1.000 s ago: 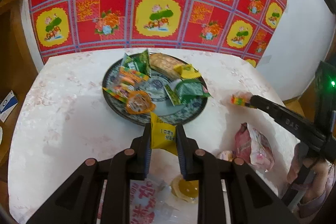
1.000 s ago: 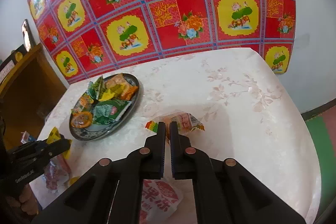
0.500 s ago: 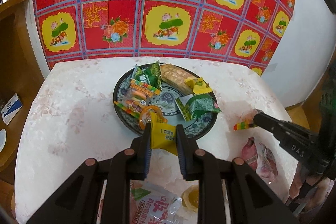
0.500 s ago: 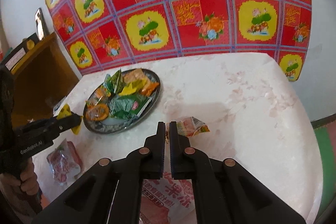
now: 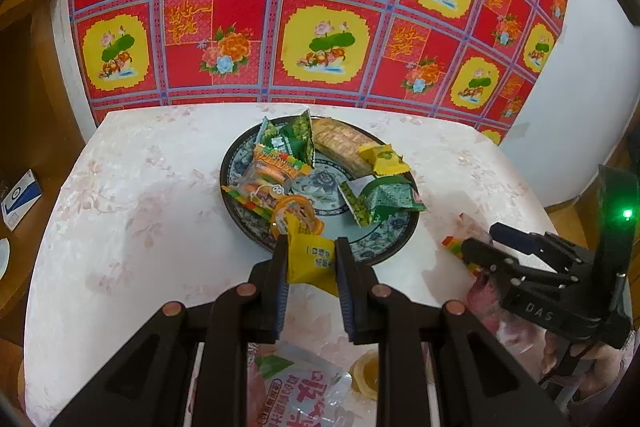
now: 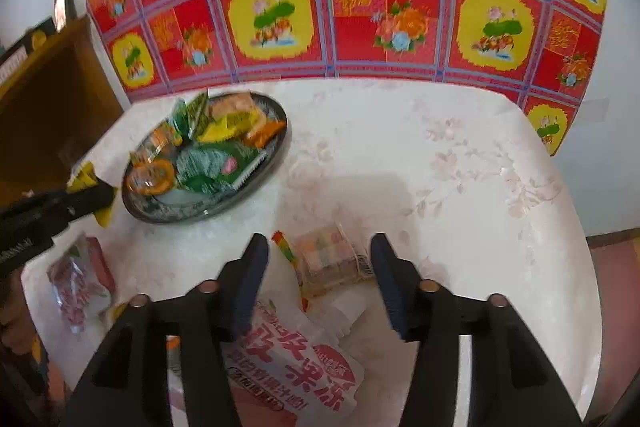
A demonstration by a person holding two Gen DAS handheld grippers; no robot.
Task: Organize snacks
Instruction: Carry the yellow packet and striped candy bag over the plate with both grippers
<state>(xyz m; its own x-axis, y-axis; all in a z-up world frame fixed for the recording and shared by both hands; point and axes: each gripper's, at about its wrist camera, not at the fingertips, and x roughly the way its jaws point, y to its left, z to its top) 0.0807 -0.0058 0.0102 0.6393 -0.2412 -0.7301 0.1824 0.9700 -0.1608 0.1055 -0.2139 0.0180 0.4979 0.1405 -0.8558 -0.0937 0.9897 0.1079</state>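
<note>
The left gripper (image 5: 310, 263) pinches a yellow packet (image 5: 310, 257) between its fingers at the near rim of the snack-filled plate (image 5: 394, 245), toward the bench's (image 6: 460, 187) far left corner. The right gripper's (image 6: 318, 255) fingers are opening, the clear candy packet (image 6: 328, 259) lying loose between them near the bench's front edge.

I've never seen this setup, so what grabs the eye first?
The red and yellow floral cloth hanging behind the table dominates. On the pale tabletop sits a dark patterned plate heaped with bright snack packets, and the left gripper holds a yellow snack packet at its near rim.
</note>
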